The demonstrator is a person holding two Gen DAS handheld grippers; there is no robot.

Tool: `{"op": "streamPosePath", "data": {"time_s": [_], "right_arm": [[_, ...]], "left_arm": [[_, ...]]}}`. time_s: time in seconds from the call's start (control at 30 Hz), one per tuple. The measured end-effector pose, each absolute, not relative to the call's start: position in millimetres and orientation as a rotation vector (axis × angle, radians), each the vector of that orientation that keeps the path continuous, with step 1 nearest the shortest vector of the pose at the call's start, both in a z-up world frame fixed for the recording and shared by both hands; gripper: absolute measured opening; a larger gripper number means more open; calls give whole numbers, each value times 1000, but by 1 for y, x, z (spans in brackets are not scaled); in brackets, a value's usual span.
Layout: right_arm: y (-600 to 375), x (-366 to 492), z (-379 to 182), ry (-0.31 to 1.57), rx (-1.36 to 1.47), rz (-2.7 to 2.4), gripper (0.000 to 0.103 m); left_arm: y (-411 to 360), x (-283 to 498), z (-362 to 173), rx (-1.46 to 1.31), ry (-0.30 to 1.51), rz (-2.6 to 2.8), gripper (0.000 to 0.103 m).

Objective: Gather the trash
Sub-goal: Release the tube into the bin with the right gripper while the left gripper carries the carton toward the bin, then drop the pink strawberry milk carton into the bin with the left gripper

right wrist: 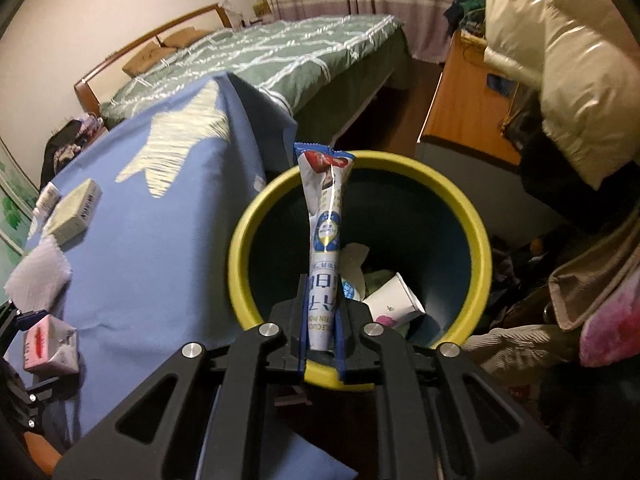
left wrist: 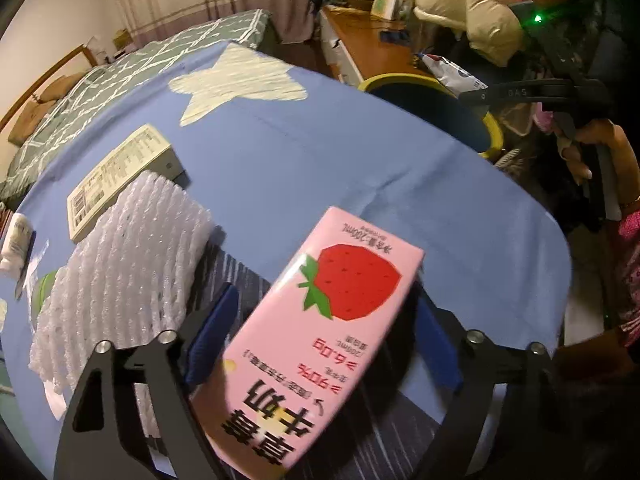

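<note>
My left gripper is shut on a pink strawberry milk carton and holds it above the blue tablecloth. The carton also shows in the right wrist view at the far left. My right gripper is shut on a white and blue snack wrapper and holds it upright over the yellow-rimmed trash bin. The bin also shows in the left wrist view, beyond the table's far edge, with the right gripper and wrapper above it. Paper trash lies inside the bin.
On the table lie a white foam net, a beige box and a small white bottle. A bed stands behind the table. A wooden desk and piled coats are at the right.
</note>
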State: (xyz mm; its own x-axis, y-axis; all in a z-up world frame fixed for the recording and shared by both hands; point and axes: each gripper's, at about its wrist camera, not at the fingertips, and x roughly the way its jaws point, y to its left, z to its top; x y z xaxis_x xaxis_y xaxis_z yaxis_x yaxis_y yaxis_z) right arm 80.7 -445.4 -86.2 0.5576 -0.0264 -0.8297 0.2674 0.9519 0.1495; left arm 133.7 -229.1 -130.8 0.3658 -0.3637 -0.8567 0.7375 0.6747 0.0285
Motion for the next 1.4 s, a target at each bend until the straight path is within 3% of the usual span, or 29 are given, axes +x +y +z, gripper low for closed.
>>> {"op": "streamPosePath", "data": {"time_s": [0.13, 0.23, 0.7, 1.1, 1.4], "right_arm": [[-451, 90, -98, 985, 283, -185, 23], [-453, 90, -100, 982, 293, -182, 23], [-474, 74, -98, 934, 303, -201, 24], [-501, 50, -99, 929, 307, -247, 24], [-515, 39, -103, 932, 318, -276, 25]], "left_arm": [[-228, 137, -130, 424, 972, -742, 64], [-228, 141, -129, 402, 982, -733, 52], [-286, 159, -104, 351, 969, -700, 51], [-431, 186, -81, 413, 906, -848, 51], [-502, 216, -98, 425, 925, -827, 51]]}}
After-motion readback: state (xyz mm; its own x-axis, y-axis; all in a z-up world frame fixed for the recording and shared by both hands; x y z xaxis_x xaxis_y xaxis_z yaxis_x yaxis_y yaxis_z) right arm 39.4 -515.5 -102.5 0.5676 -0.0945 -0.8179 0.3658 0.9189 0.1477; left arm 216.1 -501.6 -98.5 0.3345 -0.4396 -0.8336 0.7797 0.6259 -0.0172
